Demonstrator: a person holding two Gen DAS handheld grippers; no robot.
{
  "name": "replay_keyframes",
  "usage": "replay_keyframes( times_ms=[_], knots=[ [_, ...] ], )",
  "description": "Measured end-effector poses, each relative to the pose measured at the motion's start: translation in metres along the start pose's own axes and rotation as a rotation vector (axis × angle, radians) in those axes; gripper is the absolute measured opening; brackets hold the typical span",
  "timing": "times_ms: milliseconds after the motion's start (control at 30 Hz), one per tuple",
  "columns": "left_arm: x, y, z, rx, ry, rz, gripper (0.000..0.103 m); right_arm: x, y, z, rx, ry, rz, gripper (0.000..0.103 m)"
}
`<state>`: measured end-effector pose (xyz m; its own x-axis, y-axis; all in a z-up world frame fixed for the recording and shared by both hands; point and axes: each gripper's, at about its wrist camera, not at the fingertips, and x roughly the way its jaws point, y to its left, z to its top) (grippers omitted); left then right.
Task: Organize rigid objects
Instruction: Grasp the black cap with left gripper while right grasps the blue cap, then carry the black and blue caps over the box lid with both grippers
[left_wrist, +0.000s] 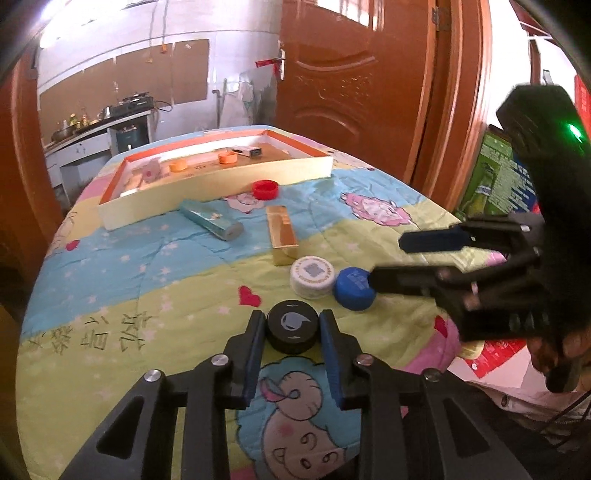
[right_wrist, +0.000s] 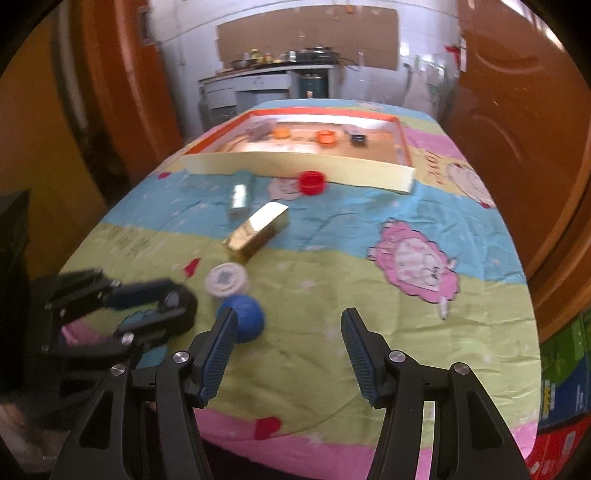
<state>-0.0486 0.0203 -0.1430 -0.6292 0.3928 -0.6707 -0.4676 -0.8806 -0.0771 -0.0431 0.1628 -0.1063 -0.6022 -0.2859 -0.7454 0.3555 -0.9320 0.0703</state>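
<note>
My left gripper is shut on a black cap low over the quilt; it shows in the right wrist view at the left. My right gripper is open and empty, with a blue cap just beyond its left finger; it also shows in the left wrist view. A white cap touches the blue cap. A gold box, a teal box and a red cap lie nearer the shallow tray.
The tray holds two orange caps, a small white box and a pink item. Brown doors stand right of the bed. Cartons stack at the bed's right side.
</note>
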Motion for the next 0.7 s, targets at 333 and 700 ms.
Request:
replay_keyframes(
  times_ms=[333,700],
  knots=[
    [-0.01,0.022,0.002,-0.078,-0.025,0.029,0.03,0.014,0.027,-0.002,-0.113,0.015,0.004,0.042],
    [-0.009,0.028,0.002,-0.098,-0.022,0.035,0.03,0.011,0.029,0.0,-0.137,-0.002,-0.028,0.03]
  ],
)
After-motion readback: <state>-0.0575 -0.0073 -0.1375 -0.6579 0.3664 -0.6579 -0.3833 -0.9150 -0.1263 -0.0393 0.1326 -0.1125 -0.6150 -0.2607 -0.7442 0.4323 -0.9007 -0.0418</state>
